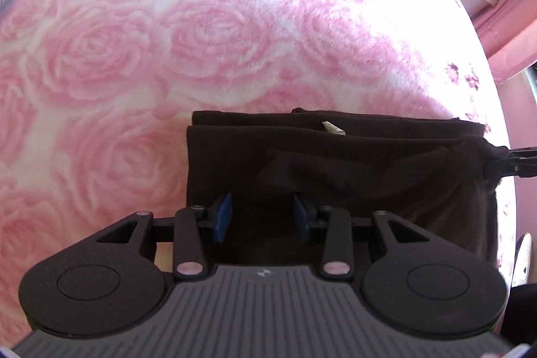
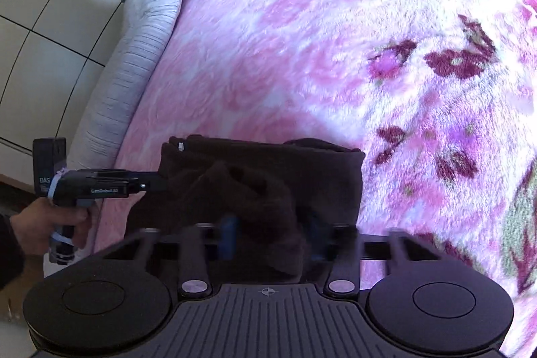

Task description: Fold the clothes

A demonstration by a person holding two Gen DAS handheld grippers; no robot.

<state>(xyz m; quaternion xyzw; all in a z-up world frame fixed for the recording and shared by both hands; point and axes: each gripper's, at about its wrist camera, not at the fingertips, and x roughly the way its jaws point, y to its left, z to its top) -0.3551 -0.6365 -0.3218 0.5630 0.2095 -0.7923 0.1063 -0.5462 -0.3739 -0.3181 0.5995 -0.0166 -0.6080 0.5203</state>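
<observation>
Two grippers work one dark garment [image 1: 335, 156], which lies folded in layers on the pink rose-patterned blanket [image 1: 141, 32] of the bed, near the edge closest to you. Your left gripper [image 1: 263, 217] sits low over the cloth's near left end; its blue fingers [image 1: 223, 217] stand narrowly apart, with dark fabric between them, though a true pinch is unclear. Your right gripper [image 2: 268, 235] is blurred; a raised fold of cloth bunches between its fingers, likely so both ends lift together.
</observation>
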